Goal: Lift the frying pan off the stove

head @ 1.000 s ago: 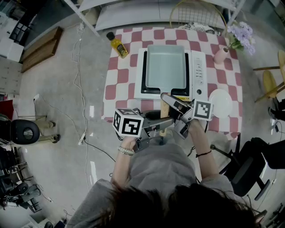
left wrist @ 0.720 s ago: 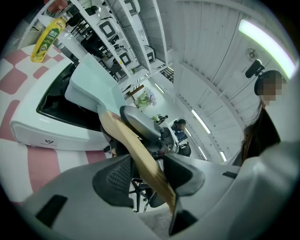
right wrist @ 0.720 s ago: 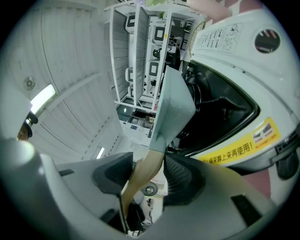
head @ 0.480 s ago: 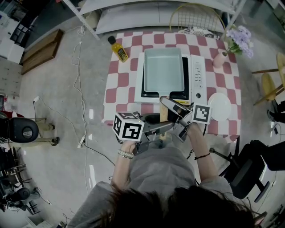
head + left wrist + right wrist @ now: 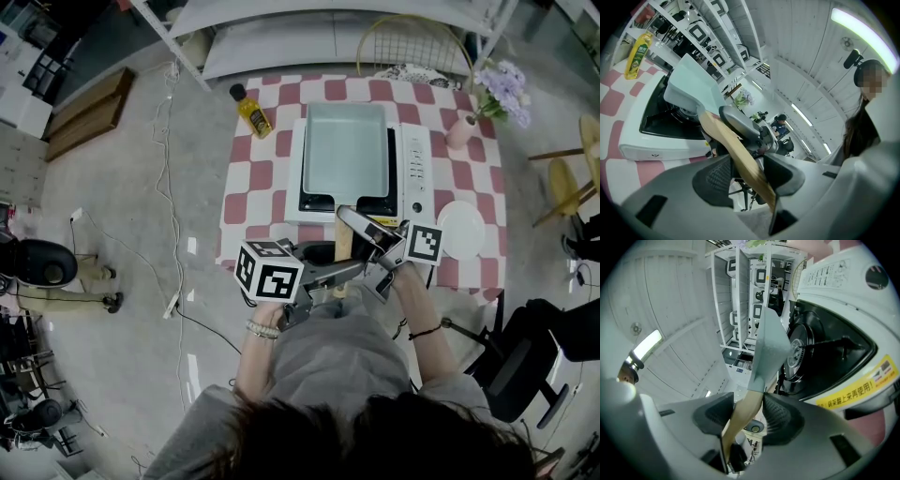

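Note:
A pale teal rectangular frying pan [image 5: 347,145] sits over the white tabletop stove [image 5: 417,159], with the burner showing under it in both gripper views. Its wooden handle [image 5: 344,246] sticks out over the table's near edge towards me. My left gripper [image 5: 339,267] comes in from the left and is shut on the handle [image 5: 736,150] near its free end. My right gripper [image 5: 361,225] reaches in from the right, closer to the pan. Its jaws are still closing, and both pads touch the handle [image 5: 743,416] that runs between them.
The stove stands on a red-and-white checked tablecloth [image 5: 258,169]. A yellow oil bottle [image 5: 250,105] is at the far left corner, a pink vase of purple flowers [image 5: 461,128] at the far right, and a white plate [image 5: 461,228] to the stove's right. A black chair [image 5: 525,356] stands right of me.
Both grippers stay on the handle and the pan keeps its place over the stove. Only the head view drifts a little.

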